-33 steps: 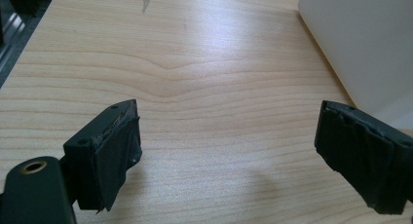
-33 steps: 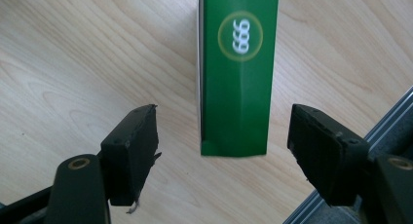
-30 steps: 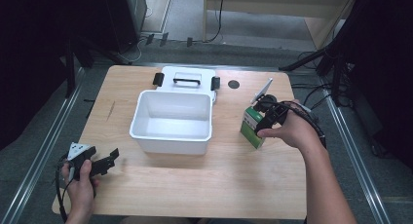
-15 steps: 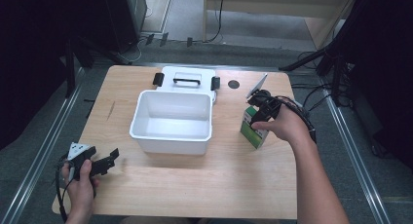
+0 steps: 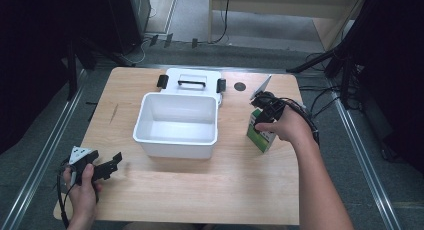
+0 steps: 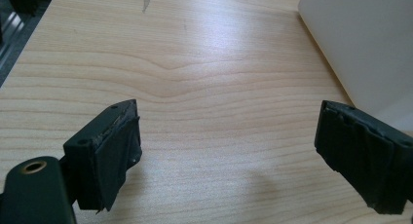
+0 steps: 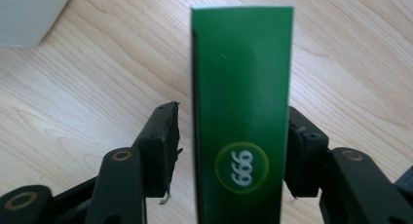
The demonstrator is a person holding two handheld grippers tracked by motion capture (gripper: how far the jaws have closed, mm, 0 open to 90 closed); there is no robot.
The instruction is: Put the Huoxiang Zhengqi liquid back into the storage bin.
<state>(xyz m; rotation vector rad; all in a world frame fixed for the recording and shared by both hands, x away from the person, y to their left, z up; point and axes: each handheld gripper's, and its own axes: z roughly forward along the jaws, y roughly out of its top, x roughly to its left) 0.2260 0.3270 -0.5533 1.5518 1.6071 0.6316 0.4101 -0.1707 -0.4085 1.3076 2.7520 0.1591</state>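
Since the earlier frames, our right hand-held gripper (image 5: 261, 121) has moved in on the green carton (image 5: 261, 135) and its jaws have just been closing around it. In the right gripper view the green carton (image 7: 242, 112) stands upright between the two black jaws; the far jaw looks to touch its side, while a thin gap shows at the near one, so we cannot tell whether the grip is firm. The carton stands on the wooden desk (image 5: 240, 185), well to the right of the open white box (image 5: 177, 125). Our left hand-held gripper (image 5: 102, 167) rests near the desk's front left corner, its jaws spread wide with nothing between them; the left gripper view shows bare wood there.
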